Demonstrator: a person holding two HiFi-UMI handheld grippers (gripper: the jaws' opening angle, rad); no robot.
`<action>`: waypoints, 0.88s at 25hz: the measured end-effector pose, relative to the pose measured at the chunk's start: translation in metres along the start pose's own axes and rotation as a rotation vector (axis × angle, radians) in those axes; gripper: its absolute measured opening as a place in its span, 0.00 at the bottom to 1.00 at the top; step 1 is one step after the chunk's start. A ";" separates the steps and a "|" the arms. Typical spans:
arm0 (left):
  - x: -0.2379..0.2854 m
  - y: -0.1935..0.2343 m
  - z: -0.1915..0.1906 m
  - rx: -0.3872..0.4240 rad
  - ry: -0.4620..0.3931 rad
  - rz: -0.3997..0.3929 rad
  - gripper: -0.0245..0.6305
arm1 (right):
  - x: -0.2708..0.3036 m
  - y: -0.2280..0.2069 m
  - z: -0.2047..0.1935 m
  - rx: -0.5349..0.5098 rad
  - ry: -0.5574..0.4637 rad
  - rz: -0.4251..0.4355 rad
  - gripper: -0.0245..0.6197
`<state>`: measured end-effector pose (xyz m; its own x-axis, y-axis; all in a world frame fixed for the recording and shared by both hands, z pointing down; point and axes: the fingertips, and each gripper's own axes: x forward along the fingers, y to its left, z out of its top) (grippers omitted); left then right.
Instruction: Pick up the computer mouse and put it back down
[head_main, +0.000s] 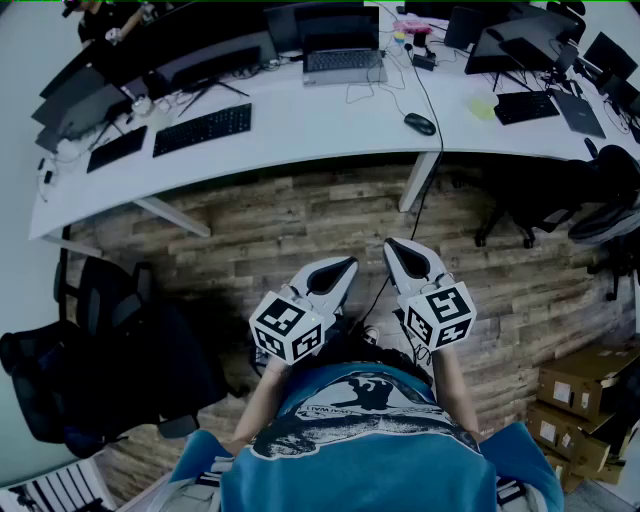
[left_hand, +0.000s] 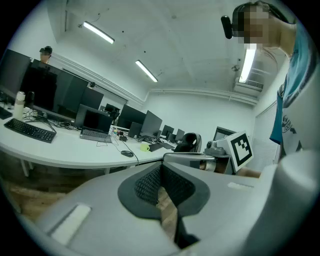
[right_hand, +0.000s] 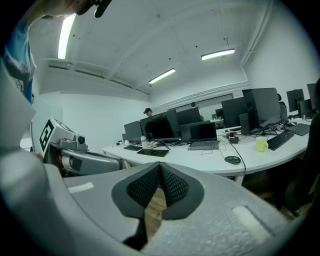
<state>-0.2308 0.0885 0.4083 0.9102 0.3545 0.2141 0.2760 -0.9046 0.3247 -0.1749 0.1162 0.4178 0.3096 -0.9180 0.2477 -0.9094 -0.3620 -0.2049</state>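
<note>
While the small black computer mouse (head_main: 420, 123) lies untouched on the long white curved bench (head_main: 300, 115), close to the bench's front edge and roughly above one of its white legs, both grippers are held well short of that bench. They hang over the brown wood-plank floor (head_main: 300, 215) in front of it.

The left gripper (head_main: 347, 264), a grey-white tool with dark ribbed pads and a marker cube at its back, has its jaws closed tip to tip with nothing between them (only a sliver of floor shows through the gap behind the tips). The right gripper (head_main: 391, 245), its twin, is likewise closed and empty. The two sit side by side, tips aimed toward the bench and a little downward, just ahead of the person's blue printed shirt (head_main: 360, 450).

A thin black cable (head_main: 428, 80) runs from the mouse across the bench top toward its rear. Also on the bench are an open dark laptop (head_main: 343, 55) near the middle of its rear edge, a flat black keyboard (head_main: 203, 129) toward its left end, and a yellow-green mug (head_main: 482, 107) further toward its right end. Dark monitors (head_main: 130, 60) line the bench's rear. A black office chair (head_main: 110, 340) stands on the floor off the bench's left end.
</note>
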 end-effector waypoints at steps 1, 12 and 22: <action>0.000 0.001 0.001 0.002 0.001 -0.006 0.06 | 0.002 0.000 0.000 0.001 0.002 -0.004 0.04; -0.004 0.024 0.011 -0.006 -0.004 -0.022 0.06 | 0.025 0.003 0.003 0.011 0.021 -0.024 0.04; -0.006 0.042 0.017 -0.009 -0.014 -0.041 0.06 | 0.041 0.008 0.007 0.037 0.002 -0.018 0.04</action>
<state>-0.2191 0.0443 0.4047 0.9025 0.3879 0.1870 0.3106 -0.8872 0.3411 -0.1677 0.0742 0.4193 0.3253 -0.9109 0.2538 -0.8927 -0.3844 -0.2354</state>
